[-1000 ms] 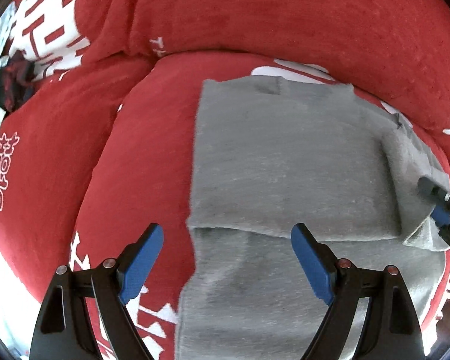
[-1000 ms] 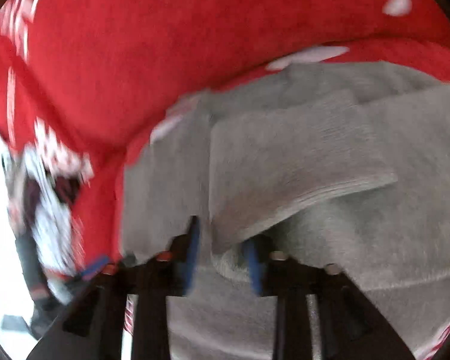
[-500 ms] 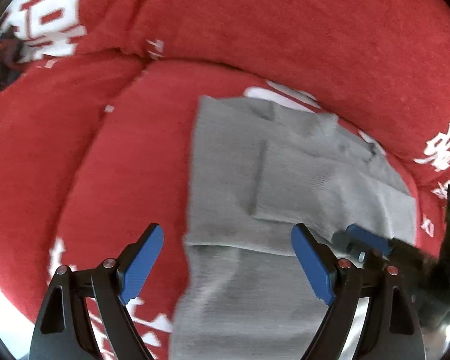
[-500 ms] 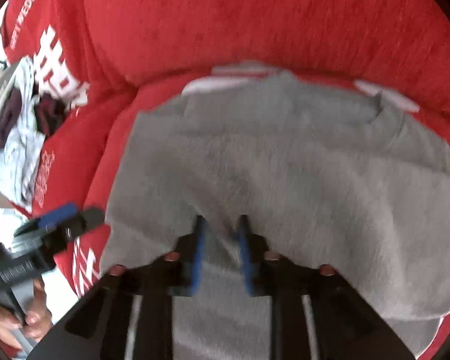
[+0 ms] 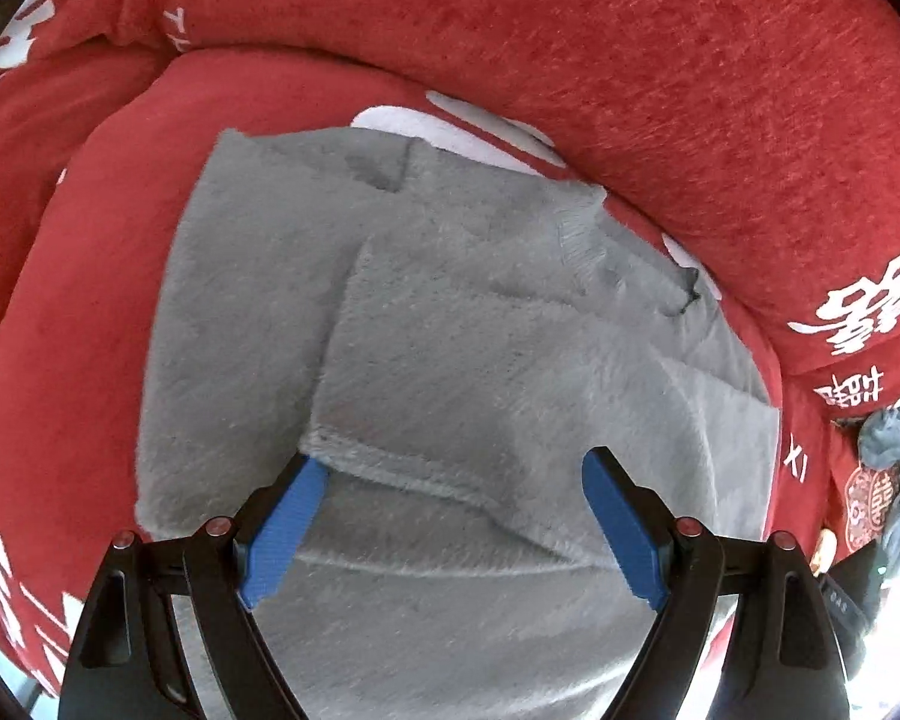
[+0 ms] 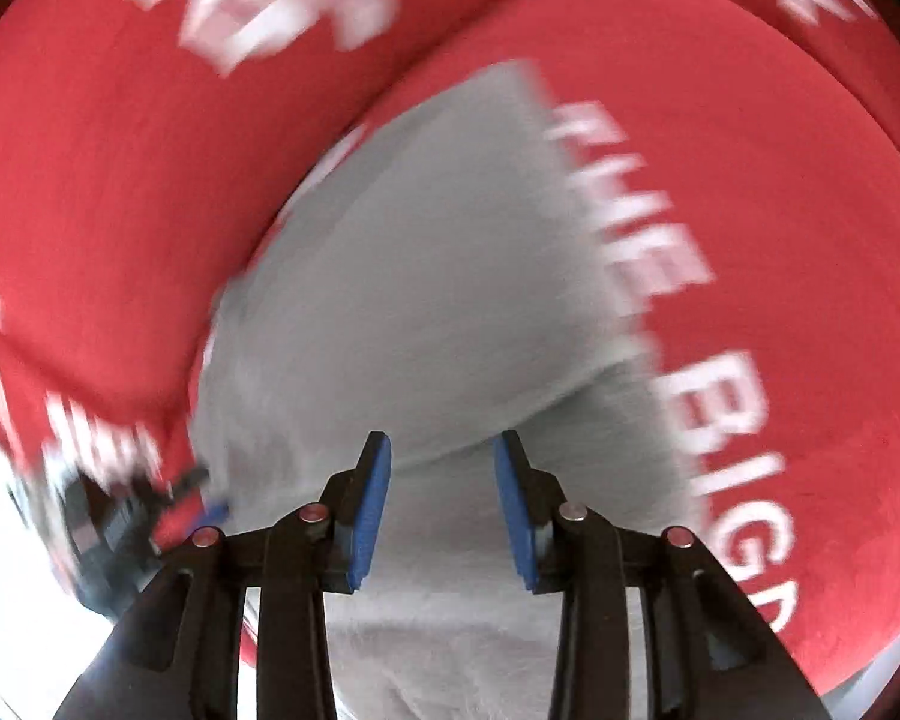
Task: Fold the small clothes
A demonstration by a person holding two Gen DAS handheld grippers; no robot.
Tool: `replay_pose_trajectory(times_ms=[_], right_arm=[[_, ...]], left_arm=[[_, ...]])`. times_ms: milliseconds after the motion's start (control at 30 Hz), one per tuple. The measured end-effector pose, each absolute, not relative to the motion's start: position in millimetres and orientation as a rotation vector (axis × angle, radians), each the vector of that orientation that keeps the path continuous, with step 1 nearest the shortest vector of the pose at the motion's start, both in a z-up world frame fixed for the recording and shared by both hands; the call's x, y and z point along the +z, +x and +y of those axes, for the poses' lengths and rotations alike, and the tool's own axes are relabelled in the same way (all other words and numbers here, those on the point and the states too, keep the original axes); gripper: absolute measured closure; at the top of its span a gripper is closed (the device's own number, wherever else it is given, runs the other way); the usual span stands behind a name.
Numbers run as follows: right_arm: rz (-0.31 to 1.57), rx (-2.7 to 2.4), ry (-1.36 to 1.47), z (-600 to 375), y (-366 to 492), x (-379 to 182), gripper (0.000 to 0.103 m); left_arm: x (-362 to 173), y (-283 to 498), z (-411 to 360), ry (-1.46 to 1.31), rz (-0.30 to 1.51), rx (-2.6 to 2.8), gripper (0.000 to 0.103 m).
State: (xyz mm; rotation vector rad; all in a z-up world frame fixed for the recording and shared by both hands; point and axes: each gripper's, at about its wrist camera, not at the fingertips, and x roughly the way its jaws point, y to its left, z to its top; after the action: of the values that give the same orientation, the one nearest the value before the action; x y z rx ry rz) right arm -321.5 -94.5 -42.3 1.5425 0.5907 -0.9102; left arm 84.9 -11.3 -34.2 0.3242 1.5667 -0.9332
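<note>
— Grey fleecy garment (image 5: 480,360), folded flap on top, lies on the red plush cushion (image 5: 78,312).
— Left tongs (image 5: 453,516) spread wide above its six-o'clock hem; right tongs (image 6: 441,498) parted, pinching nothing.

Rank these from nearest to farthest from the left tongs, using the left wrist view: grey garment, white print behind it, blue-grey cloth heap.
1. Grey garment: directly under the left tongs.
2. White print: beyond its far edge.
3. Blue-grey cloth heap: far right edge.

Red sofa cushions (image 5: 630,60) printed with white lettering; bright daylight at the edges.
</note>
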Motion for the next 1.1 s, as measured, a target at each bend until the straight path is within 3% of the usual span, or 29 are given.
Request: replay_pose_trajectory(times_ms=[67,133,167,200,267,433,733,767,833,867,900,1100], right_arm=[[0.472,-0.95,1.628,-98,-341,-52,0.063],[0.384,-0.949,1.702,-100,-347,-61,0.065],[0.376,-0.953,1.715,-100,-348,-62,0.078],[0.395,-0.959,1.705,-101,-346,-61,0.096],[0.454,-0.942,1.629,-104,-339,-53,0.096],[0.515,-0.875,1.48,-117,-345,-27,0.096],[0.62,-0.852,1.44,-119,-366,-48,0.095],[0.642,-0.844,1.436,-118,-365,-45,0.09],[0.698,-0.836,1.398,-114,-355,-38,0.081],[0.713,-0.837,1.372,-112,-355,-33,0.075],[0.72,-0.844,1.353,-109,-357,-29,0.066],[0.683,-0.902,1.362,-107,-372,-27,0.062]], left_arm=[[-35,86,-14,0.321,1.563,-0.921,0.016],[-35,90,-14,0.308,1.558,-0.902,0.028],[-36,91,-15,0.312,1.556,-0.896,0.046],[-36,93,-15,0.321,1.553,-0.894,0.072],[-37,95,-14,0.314,1.573,-0.913,0.095],[-11,80,-2,0.331,1.488,-1.002,0.095],[-27,78,19,0.36,1.51,-0.949,0.094],[-25,80,20,0.38,1.498,-0.934,0.09],[-20,85,23,0.442,1.458,-0.875,0.059],[-13,87,26,0.468,1.411,-0.838,0.032],[-8,88,30,0.474,1.374,-0.825,0.022],[2,85,27,0.547,1.318,-0.853,0.022]])
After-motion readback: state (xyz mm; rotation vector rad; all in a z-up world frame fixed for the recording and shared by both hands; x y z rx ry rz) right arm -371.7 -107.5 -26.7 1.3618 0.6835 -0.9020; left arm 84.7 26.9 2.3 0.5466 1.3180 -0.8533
